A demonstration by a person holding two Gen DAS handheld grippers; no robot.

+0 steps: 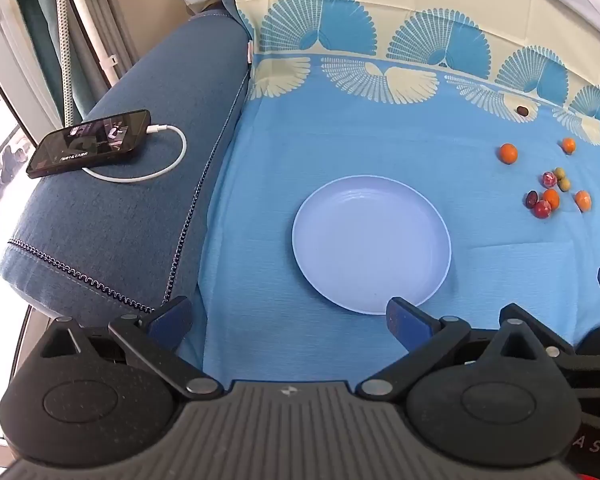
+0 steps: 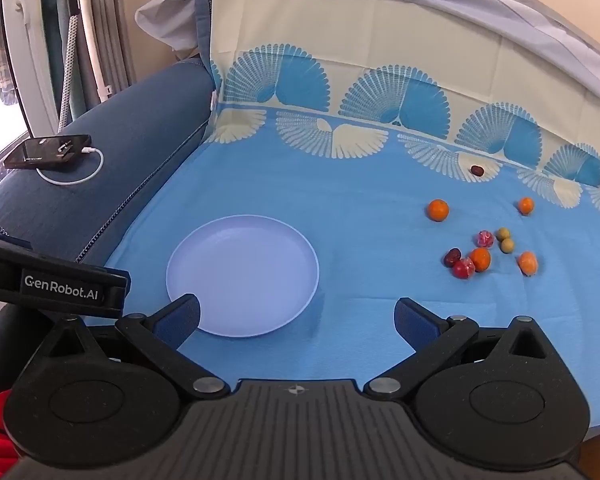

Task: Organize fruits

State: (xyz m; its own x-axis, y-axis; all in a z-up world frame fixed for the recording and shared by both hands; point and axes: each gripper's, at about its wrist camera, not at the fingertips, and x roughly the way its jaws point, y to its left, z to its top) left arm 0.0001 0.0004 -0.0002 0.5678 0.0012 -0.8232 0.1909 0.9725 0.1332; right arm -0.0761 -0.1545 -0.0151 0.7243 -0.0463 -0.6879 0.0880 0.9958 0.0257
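A pale blue plate (image 1: 324,200) lies empty on the blue cloth; it also shows in the right wrist view (image 2: 220,228). Several small fruits lie to its right: oranges (image 2: 438,210) (image 2: 525,205) (image 2: 480,259) (image 2: 528,263), red fruits (image 2: 464,268) (image 2: 485,239), green ones (image 2: 503,234), a dark date (image 2: 452,257) and another (image 2: 477,170) farther back. In the left wrist view the cluster (image 1: 550,198) sits at the right. My left gripper (image 1: 290,318) is open and empty just before the plate. My right gripper (image 2: 298,316) is open and empty at the plate's near right edge.
A dark blue sofa arm (image 1: 140,184) runs along the left with a phone (image 1: 88,142) on a white cable (image 1: 172,160). The patterned cloth climbs the backrest (image 2: 340,60). The left gripper's body (image 2: 56,284) shows at the left of the right wrist view.
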